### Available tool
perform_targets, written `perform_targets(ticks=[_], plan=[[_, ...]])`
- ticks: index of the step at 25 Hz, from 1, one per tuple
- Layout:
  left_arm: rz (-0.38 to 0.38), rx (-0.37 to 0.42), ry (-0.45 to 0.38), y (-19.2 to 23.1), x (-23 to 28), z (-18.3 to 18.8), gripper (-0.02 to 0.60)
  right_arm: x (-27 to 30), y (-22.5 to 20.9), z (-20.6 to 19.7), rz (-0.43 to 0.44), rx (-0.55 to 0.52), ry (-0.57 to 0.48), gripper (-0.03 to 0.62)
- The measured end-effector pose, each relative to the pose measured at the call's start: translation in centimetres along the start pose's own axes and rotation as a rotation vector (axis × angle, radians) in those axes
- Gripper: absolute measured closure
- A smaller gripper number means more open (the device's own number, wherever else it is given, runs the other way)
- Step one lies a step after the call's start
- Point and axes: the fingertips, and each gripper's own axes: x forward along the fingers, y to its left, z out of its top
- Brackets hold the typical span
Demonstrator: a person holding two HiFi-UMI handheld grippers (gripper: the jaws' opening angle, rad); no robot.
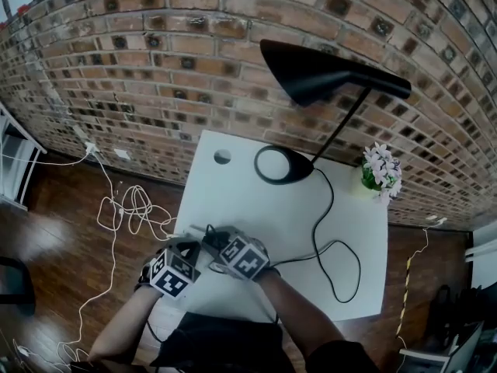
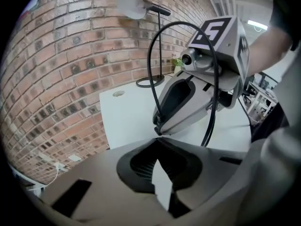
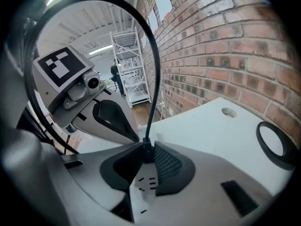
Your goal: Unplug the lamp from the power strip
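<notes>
The black lamp (image 1: pixel 326 72) stands at the back of the white table (image 1: pixel 233 193), and its black cord (image 1: pixel 342 247) loops forward to both grippers at the front left edge. My right gripper (image 1: pixel 213 243) (image 3: pixel 146 152) is shut on the lamp's black plug (image 3: pixel 147 147). The cord (image 3: pixel 153 79) arches up from that plug. Just below the plug lies the white power strip (image 3: pixel 146 187), its slots showing. My left gripper (image 1: pixel 190 249) (image 2: pixel 159 149) faces the right one and is shut on the power strip (image 2: pixel 162 187). In the left gripper view the right gripper (image 2: pixel 159 126) pinches the cord's end.
A small pot of pale flowers (image 1: pixel 380 171) sits at the table's back right corner. A round cable hole (image 1: pixel 222 157) is near the back left. White cables (image 1: pixel 128 208) lie tangled on the wooden floor on the left. The brick wall (image 1: pixel 155 68) runs behind.
</notes>
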Motion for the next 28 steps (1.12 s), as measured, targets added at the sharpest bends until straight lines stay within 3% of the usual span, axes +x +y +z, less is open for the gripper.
perform_targets(ticks=[16,20,23,28], plan=[[-0.007,-0.018,0.014,0.1,0.2,0.2,0.575,-0.4,-0.1,0.3,-0.032,-0.007,-0.069,0.543],[-0.005,-0.05,0.004,0.5,0.0,0.0,0.574,-2.6,-1.1,4.3,0.005,0.204,-0.306,0.543],[-0.014,-0.064,-0.001,0.7,0.2,0.0,0.575,-2.7,-0.4,6.6,-0.006,-0.021,-0.244,0.543],[-0.023,-0.08,0.008,0.4,0.4,-0.3,0.577,-3.2,-0.4,6.2,-0.018,-0.029,-0.225,0.543]])
